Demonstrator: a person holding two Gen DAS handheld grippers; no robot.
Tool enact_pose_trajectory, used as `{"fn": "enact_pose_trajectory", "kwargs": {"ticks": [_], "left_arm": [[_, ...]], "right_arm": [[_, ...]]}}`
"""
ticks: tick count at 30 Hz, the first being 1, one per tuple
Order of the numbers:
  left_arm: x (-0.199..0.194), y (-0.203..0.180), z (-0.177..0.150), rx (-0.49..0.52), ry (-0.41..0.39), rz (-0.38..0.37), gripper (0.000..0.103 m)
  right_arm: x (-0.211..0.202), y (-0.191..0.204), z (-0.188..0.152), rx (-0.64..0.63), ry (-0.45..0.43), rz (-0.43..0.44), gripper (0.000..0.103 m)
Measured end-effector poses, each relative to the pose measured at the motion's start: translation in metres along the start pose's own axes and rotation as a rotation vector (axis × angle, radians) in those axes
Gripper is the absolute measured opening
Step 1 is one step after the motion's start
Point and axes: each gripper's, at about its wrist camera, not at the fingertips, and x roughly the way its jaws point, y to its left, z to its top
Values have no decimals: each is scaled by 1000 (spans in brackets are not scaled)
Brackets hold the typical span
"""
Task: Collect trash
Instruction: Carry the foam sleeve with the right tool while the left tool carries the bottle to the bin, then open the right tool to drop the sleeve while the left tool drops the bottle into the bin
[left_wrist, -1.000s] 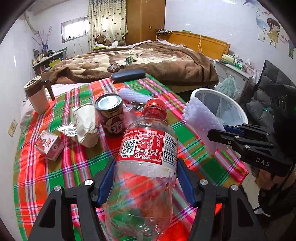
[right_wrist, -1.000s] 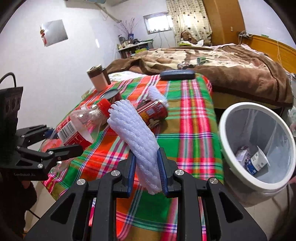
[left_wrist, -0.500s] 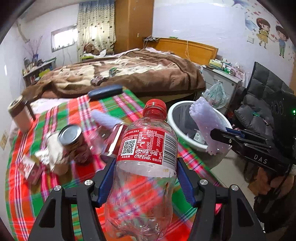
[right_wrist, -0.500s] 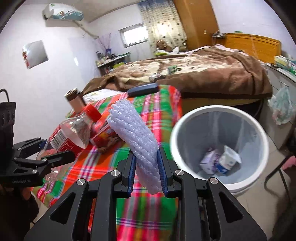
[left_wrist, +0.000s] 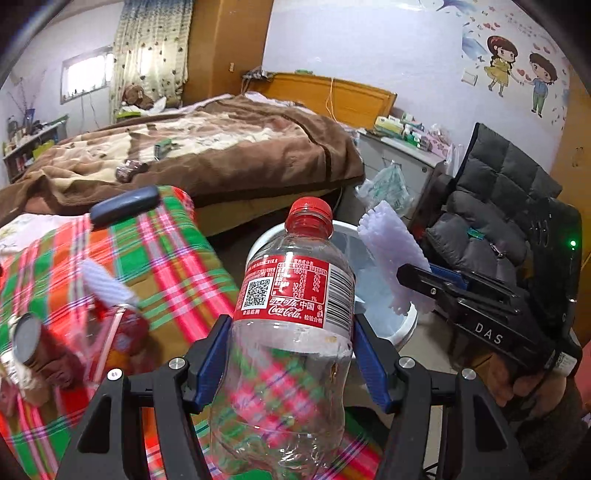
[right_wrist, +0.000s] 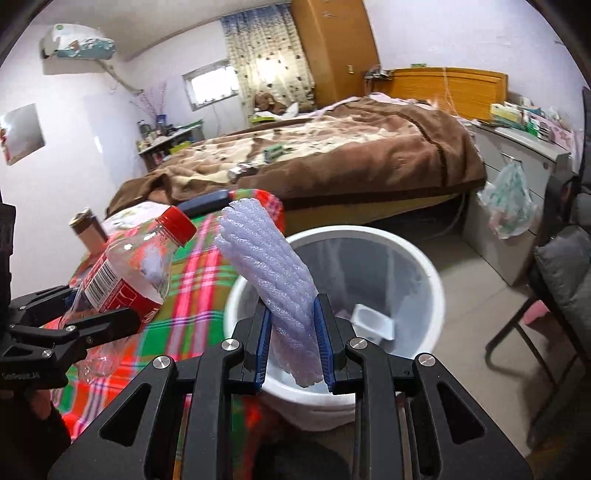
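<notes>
My left gripper (left_wrist: 291, 350) is shut on an empty clear Coca-Cola bottle (left_wrist: 291, 325) with a red cap, held near the table's right edge; the bottle also shows in the right wrist view (right_wrist: 129, 273). My right gripper (right_wrist: 293, 343) is shut on a white foam net sleeve (right_wrist: 273, 284), held above the near rim of the white trash bin (right_wrist: 424, 266). The sleeve (left_wrist: 391, 251) and bin (left_wrist: 402, 325) show in the left wrist view, the bin partly hidden behind the bottle. A white carton (right_wrist: 373, 323) lies inside the bin.
The table with a plaid cloth (left_wrist: 166, 258) holds another foam sleeve (left_wrist: 107, 288), a red can (left_wrist: 125, 328), a tin can (left_wrist: 33, 343) and a dark case (left_wrist: 125, 205). A bed (left_wrist: 221, 155) stands behind. A chair with a dark jacket (left_wrist: 491, 221) stands right of the bin.
Both grippers have swung right, away from the table and toward the bin, each still holding its item. The foam sleeve now hangs over the bin's near rim.
</notes>
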Motion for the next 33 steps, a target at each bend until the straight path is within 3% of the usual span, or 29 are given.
{"fn": "enact_pose_trajectory", "kwargs": {"ticks": [10, 21, 26, 28, 33], "left_arm": [[64, -26, 18, 5, 64, -57, 64], [102, -29, 33, -20, 88, -79, 64], [108, -27, 36, -40, 73, -93, 70], [108, -27, 36, -45, 71, -94, 70], [100, -25, 33, -46, 69, -76, 70]], "right_arm": [[22, -35, 1, 28, 50, -64, 24], [39, -56, -2, 48, 104, -109, 26], [39, -59, 2, 57, 102, -138, 42], [39, -61, 2, 66, 102, -139, 58], [34, -61, -1, 62, 93, -133, 58]]}}
